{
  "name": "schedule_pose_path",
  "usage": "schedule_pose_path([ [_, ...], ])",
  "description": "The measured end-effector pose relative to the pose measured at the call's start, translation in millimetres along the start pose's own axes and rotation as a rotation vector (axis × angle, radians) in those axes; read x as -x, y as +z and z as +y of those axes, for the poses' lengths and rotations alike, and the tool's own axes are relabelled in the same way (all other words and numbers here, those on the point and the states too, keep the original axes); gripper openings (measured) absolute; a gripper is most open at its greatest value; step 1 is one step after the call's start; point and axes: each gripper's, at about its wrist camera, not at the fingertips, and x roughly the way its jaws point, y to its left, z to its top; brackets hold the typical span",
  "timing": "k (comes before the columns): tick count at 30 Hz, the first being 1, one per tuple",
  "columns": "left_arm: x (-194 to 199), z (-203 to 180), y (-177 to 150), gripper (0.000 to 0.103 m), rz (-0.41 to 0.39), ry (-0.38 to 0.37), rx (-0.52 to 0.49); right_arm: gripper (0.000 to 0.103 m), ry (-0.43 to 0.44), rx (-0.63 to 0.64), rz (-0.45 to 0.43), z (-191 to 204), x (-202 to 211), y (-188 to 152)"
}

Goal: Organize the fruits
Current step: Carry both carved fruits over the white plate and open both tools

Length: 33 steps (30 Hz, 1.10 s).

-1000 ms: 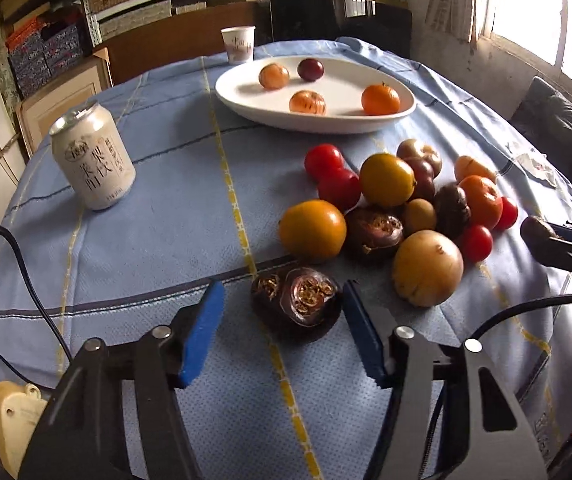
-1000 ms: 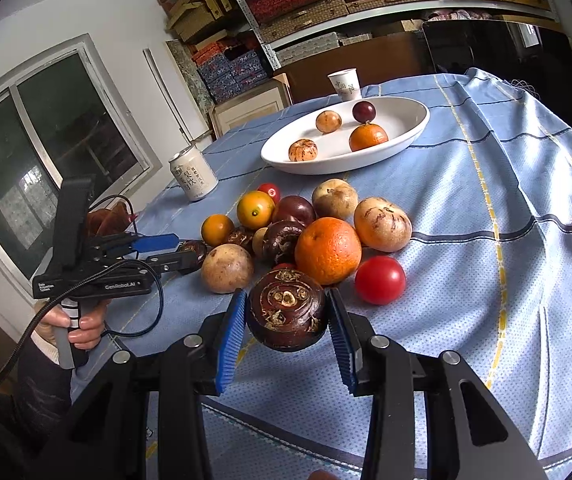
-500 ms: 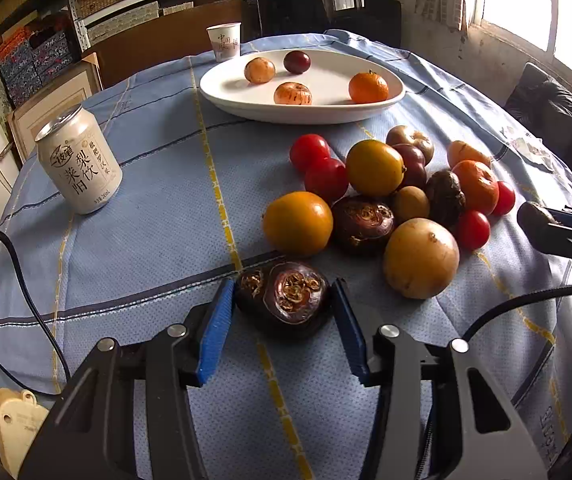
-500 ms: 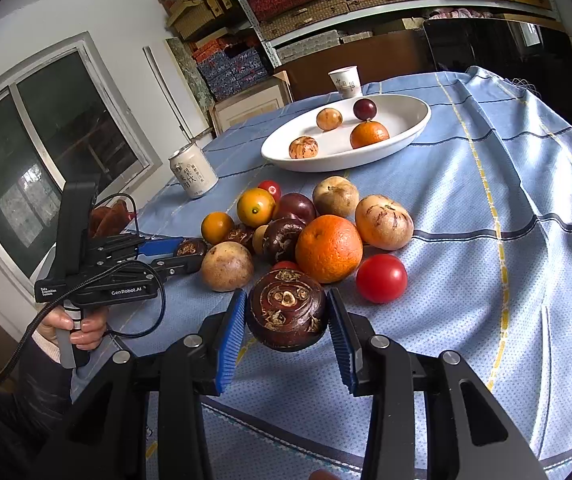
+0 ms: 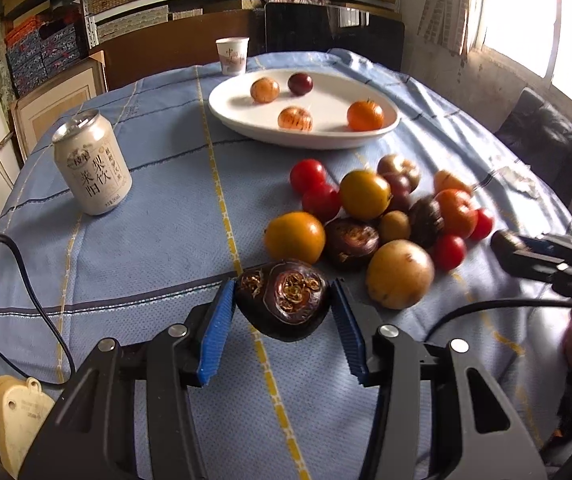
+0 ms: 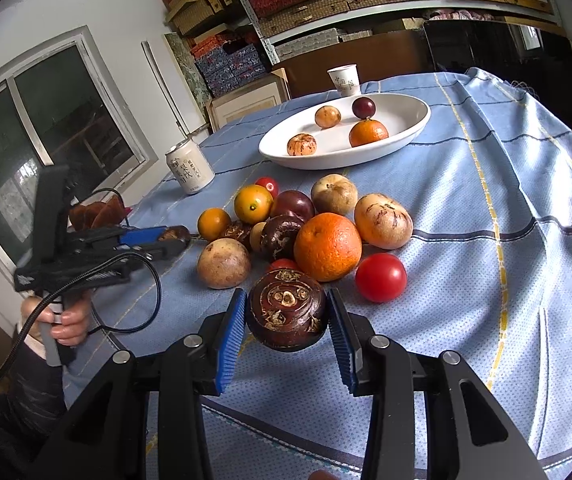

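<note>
The small red tomato [image 6: 284, 265] is peeking out behind the held water chestnut [image 6: 285, 315], mostly hidden; the right gripper [image 5: 542, 256] is running off the frame's edge, its jaws unreadable; 2 pile fruits [image 5: 400, 192] are blurring together.

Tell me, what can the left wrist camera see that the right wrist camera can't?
Only the left wrist view shows the cream tag at the table's near edge and the black chair by the bright window. Only the right wrist view shows the hand holding the left gripper and the dark window. Both show the white plate with four fruits, the can, the paper cup, and a dark fruit between each camera's fingers.
</note>
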Motion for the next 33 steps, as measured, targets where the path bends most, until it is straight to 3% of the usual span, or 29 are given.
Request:
schedule_pose_path([
  [6, 27.7, -0.7, 29.2, 0.049, -0.053, -0.043, -0.011, 0.041, 0.046, 0.039, 0.023, 12.0, 9.9, 26.6],
  [11, 27.7, -1.1, 76.8, 0.048, -0.075, -0.053, -0.013, 0.041, -0.019, 0.096, -0.004, 11.5, 11.9, 80.4],
  [15, 2.7, -0.7, 127.2, 0.048, -0.066, -0.033, -0.007, 0.041, -0.084, 0.094, -0.015, -0.4, -14.0, 119.8],
  [21, -59.5, 6.8, 182.7, 0.048, 0.003, 0.011, 0.025, 0.041, -0.100, 0.059, 0.034, -19.8, -73.2, 157.3],
  [28, -120.0, 25.7, 205.5, 0.048, 0.088, 0.054, 0.073, 0.041, -0.085, 0.052, 0.108, -28.7, -125.2, 169.0],
  [33, -144.6, 31.3, 205.8, 0.049, 0.122, 0.091, 0.075, 0.042, -0.086, 0.072, 0.125, -24.7, -135.7, 169.2],
])
